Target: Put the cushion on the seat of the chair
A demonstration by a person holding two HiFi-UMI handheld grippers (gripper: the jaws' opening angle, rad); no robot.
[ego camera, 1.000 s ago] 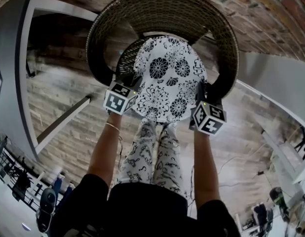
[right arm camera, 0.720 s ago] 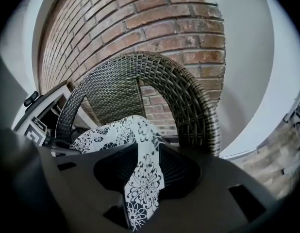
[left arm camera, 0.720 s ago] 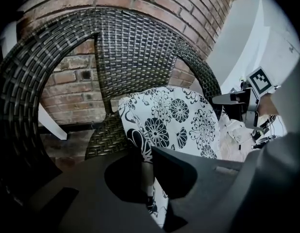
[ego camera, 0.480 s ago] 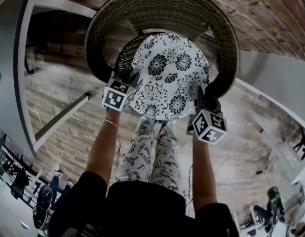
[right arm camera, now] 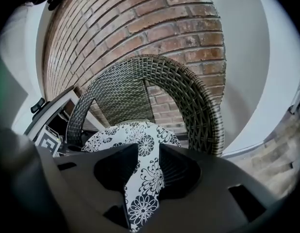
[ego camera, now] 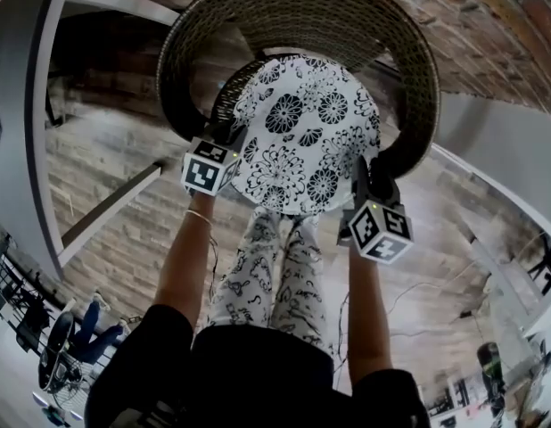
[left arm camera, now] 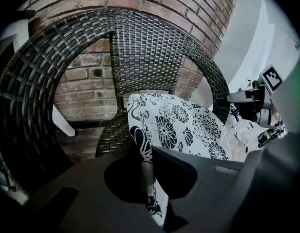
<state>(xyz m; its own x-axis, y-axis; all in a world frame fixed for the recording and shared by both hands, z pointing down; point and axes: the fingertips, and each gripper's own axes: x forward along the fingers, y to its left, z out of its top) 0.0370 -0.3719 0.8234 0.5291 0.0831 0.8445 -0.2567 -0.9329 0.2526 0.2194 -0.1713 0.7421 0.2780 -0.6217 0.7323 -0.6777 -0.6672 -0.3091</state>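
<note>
A round white cushion [ego camera: 302,132] with black flower print hangs over the seat of a dark wicker chair [ego camera: 293,16]. My left gripper [ego camera: 224,143] is shut on the cushion's left edge [left arm camera: 142,144]. My right gripper [ego camera: 365,178] is shut on the cushion's right front edge [right arm camera: 145,178]. In the left gripper view the chair's woven back [left arm camera: 150,47] rises behind the cushion. Most of the seat is hidden under the cushion; a bit of weave [ego camera: 229,96] shows at its left.
A red brick wall [right arm camera: 140,23] stands right behind the chair. A white wall panel [ego camera: 507,150] runs along the right. The floor is pale wood planks [ego camera: 106,168]. The person's patterned trouser legs [ego camera: 271,275] stand just in front of the chair.
The cushion has moved further in over the seat and lies flatter. The left gripper shifted slightly forward with it; the right gripper drew a little toward the person.
</note>
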